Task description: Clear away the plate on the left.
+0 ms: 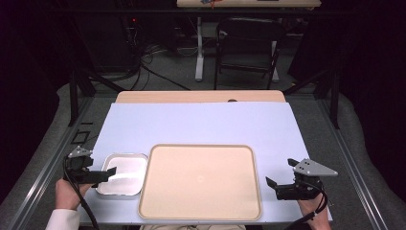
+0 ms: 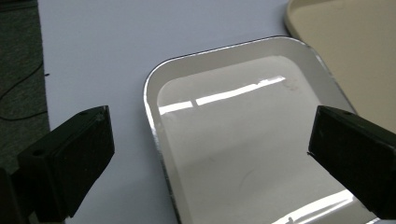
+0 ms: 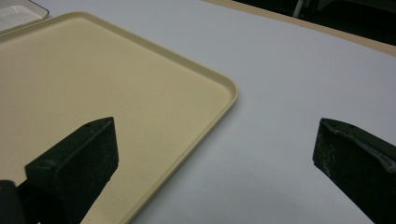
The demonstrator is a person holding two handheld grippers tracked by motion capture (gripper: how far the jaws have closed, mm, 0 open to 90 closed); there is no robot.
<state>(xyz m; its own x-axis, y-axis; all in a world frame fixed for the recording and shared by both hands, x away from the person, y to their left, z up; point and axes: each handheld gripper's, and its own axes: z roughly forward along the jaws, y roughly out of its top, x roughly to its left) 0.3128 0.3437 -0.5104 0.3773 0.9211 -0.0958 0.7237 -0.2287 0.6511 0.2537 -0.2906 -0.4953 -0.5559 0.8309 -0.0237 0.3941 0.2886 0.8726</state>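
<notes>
- Left gripper (image 1: 107,173): jaws spread wide, nothing held; the small metal tray (image 2: 243,140) lies below and between them, its left rim just inside the left jaw (grasp not yet made).
- Beige tray (image 1: 201,181): bare, nothing loaded.
- Right gripper (image 1: 275,184): jaws spread, holding nothing, straddling that tray's corner edge.

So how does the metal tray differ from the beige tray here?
The metal tray is shiny and reflective, while the beige tray is matte. The metal tray is clearly smaller than the beige tray. The metal tray lies at the left, under the open left gripper; the beige tray lies mid-table, beside the open right gripper. Both are empty, rounded-cornered and flat on the table.
</notes>
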